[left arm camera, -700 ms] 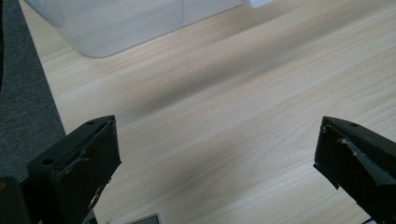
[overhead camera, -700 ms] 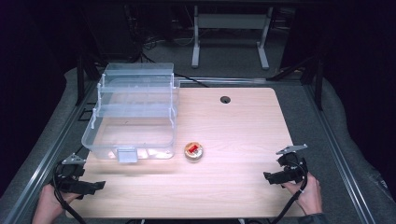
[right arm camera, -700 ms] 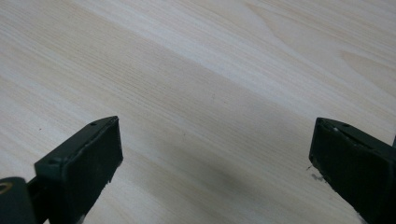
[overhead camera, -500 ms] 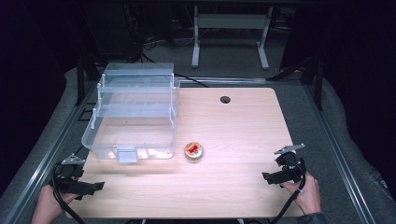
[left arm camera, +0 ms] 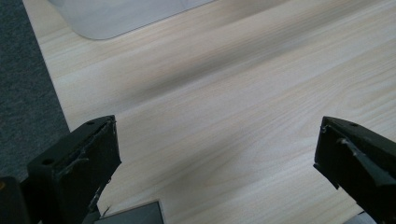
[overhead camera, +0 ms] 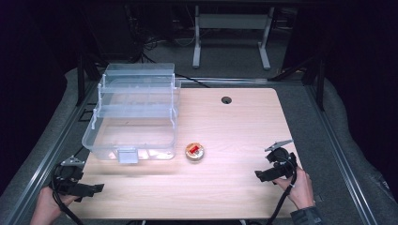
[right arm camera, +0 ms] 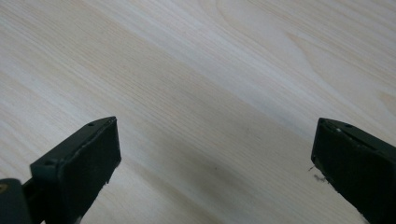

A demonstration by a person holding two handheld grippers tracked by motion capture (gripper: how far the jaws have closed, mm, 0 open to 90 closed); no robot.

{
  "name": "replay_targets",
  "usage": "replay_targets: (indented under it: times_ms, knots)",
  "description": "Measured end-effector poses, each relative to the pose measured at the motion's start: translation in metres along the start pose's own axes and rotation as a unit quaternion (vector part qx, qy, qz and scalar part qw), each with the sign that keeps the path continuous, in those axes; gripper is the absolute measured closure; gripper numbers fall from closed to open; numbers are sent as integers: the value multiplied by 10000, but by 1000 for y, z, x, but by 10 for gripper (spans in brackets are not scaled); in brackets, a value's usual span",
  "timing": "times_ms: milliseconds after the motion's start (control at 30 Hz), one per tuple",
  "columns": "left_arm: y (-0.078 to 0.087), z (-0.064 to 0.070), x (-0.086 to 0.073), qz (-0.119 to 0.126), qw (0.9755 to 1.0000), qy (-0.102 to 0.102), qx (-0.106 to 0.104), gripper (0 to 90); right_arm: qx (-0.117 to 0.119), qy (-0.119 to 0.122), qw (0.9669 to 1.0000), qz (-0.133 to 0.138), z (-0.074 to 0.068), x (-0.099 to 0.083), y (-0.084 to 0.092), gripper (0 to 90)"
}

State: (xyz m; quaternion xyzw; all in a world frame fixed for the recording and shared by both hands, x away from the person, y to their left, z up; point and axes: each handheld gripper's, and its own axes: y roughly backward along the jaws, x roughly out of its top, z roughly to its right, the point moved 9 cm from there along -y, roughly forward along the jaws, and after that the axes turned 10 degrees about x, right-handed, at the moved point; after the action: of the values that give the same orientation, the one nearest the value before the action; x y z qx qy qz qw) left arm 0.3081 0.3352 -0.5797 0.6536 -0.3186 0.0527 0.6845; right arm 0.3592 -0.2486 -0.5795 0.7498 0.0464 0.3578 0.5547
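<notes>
The small round tin with the red top (overhead camera: 194,151) sits on your pale wooden table (overhead camera: 234,126), a little toward the near edge from the middle, just beside the near right corner of the clear plastic tiered storage box (overhead camera: 133,112), which fills the left side of the table. From the high view its top reads as a red patch inside a gold-coloured rim; finer detail is too small to tell

Your left gripper (overhead camera: 89,189) lies at the near left corner, pointing along the near edge, and your right gripper (overhead camera: 264,174) near the right edge, both well apart from the tin

Your left gripper view shows its jaws spread wide over bare wood, with a corner of the box's base (left arm camera: 126,16) at the top. Your right gripper view shows wide jaws over plain wood grain, nothing between them
</notes>
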Motion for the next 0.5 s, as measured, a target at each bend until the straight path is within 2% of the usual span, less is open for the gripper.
replay_targets:
  times_ms: [33,200,500]
  knots:
    - [0,0,0,0,10000,-2,7,1,-57,10,10000,-42,-1,2,-1,7]
    - [-1,0,0,-26,10000,-8,-10,1,21,131,9999,-100,-9,14,-5,0]
    - [-3,-1,0,-12,10000,37,16,1,173,518,9983,-220,-31,46,-21,0]
